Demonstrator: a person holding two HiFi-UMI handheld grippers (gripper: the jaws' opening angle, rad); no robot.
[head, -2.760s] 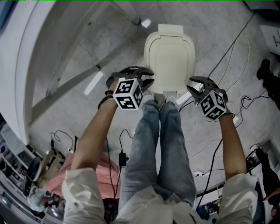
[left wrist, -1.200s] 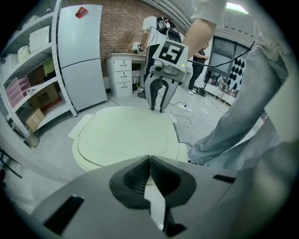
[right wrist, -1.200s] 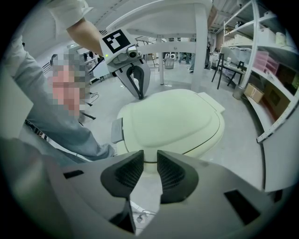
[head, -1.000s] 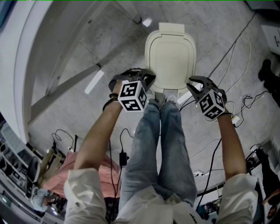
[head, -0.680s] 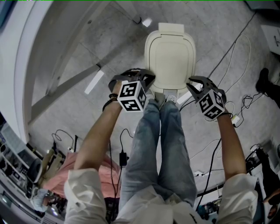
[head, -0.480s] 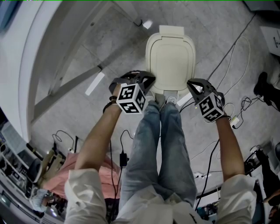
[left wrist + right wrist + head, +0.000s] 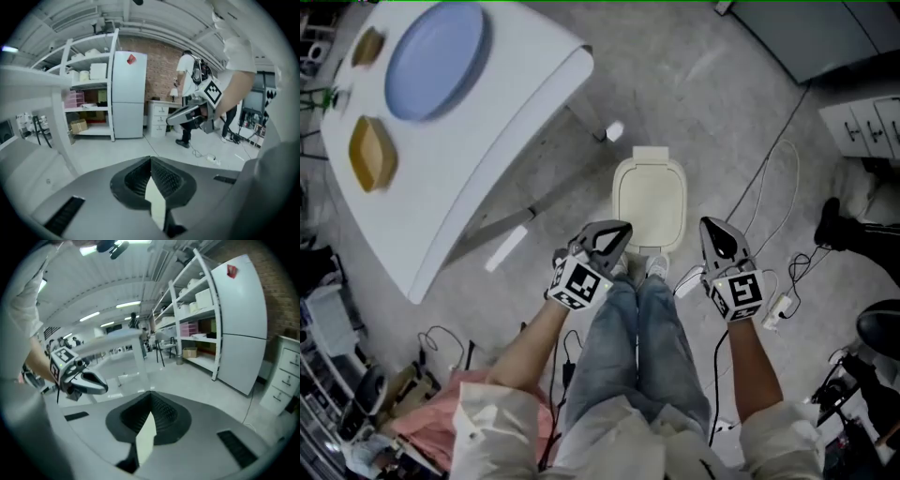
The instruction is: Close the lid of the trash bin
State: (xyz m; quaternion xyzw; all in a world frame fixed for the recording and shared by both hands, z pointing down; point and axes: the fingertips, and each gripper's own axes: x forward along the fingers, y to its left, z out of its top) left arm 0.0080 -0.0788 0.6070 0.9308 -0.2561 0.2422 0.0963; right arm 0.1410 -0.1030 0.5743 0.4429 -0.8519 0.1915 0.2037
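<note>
**On the floor, lid down; both tongs pressed together**

Just beyond the person's shoes [image 7: 657, 266], the cream trash bin [image 7: 649, 199] stands on the grey floor [image 7: 741, 112], close to a leg of the white table [image 7: 487, 159]. Its lid [image 7: 650, 192] lies flat on the rim, so whatever is inside is hidden. Only the head view shows the bin. Both gripper views look out level across the room.

The left gripper [image 7: 617, 231] hangs by the bin's near left corner. From above it cannot be told whether it touches the bin. In its own view the jaw tips meet and nothing sits between them. Past them stand a white fridge [image 7: 129, 93] and open shelves [image 7: 89, 79]. The right gripper [image 7: 710, 228] is held to the right of the bin and apart from it. Its jaw tips are also pressed together on nothing.

On the table a blue plate [image 7: 436, 58] and two yellow-brown dishes [image 7: 372, 152] are smeared by motion. They look bare, though the blur leaves that unsure. Cables [image 7: 773, 202] trail over the floor at the right, and the picture's edge cuts off a drawer unit [image 7: 862, 127].
</note>
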